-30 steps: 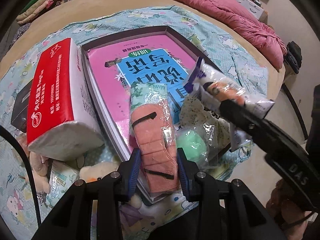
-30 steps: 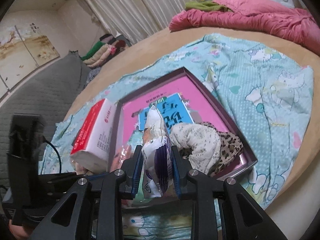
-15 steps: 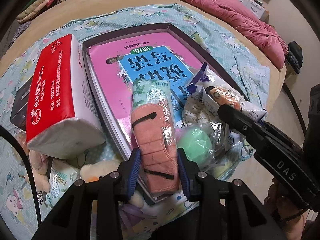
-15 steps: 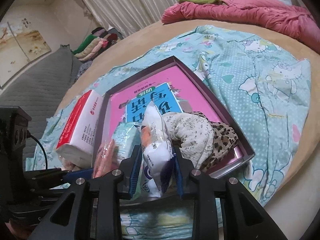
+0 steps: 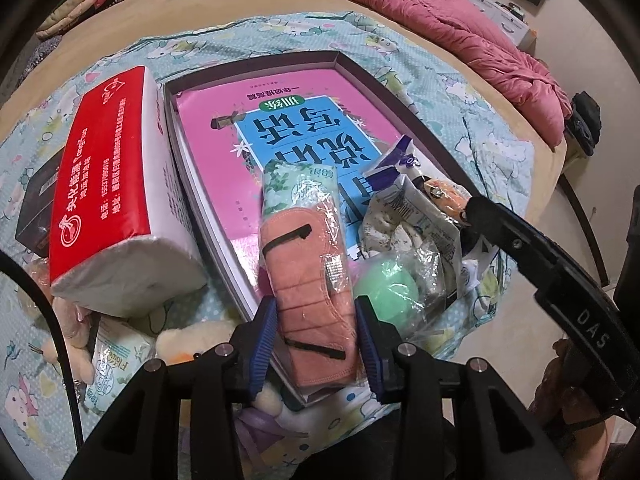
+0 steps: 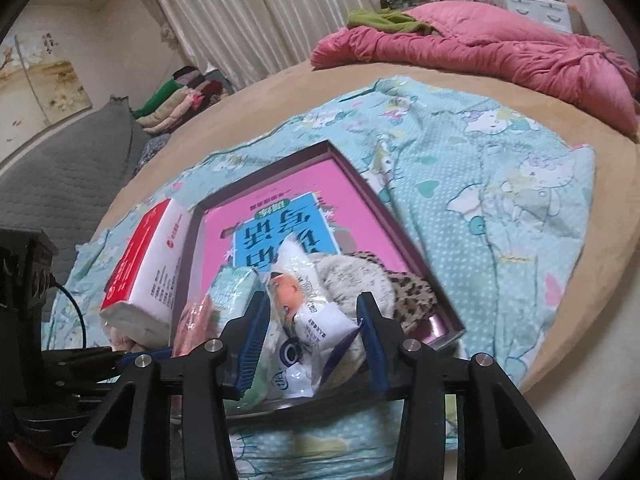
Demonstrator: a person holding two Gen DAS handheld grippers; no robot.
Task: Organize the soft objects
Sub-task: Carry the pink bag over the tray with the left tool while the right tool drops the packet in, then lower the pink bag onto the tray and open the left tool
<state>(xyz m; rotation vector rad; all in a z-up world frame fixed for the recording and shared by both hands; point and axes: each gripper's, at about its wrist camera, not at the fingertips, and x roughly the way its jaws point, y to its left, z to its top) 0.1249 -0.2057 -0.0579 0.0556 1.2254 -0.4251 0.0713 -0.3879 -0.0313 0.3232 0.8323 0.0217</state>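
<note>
My left gripper point(image 5: 316, 336) is shut on an orange cloth in a clear wrapper point(image 5: 310, 276), held over the near edge of a dark box point(image 5: 340, 58) lined with a pink book. My right gripper point(image 6: 314, 346) is open, its jaws wide around a white snack packet point(image 6: 306, 328) that lies in the box's near corner on a floral and leopard cloth bundle point(image 6: 360, 284). The packet also shows in the left wrist view point(image 5: 412, 204), beside a green ball in a clear bag point(image 5: 386, 286).
A red and white tissue pack point(image 5: 116, 216) leans against the box's left side. Plush toys point(image 5: 188, 340) and a small tissue packet point(image 5: 114, 364) lie on the Hello Kitty sheet point(image 6: 500, 184) near me. A pink quilt point(image 6: 500, 52) lies at the far side of the bed.
My right gripper lowered the white packet into the box's near corner and opened, letting it go. My left gripper still holds the orange cloth, barely moved.
</note>
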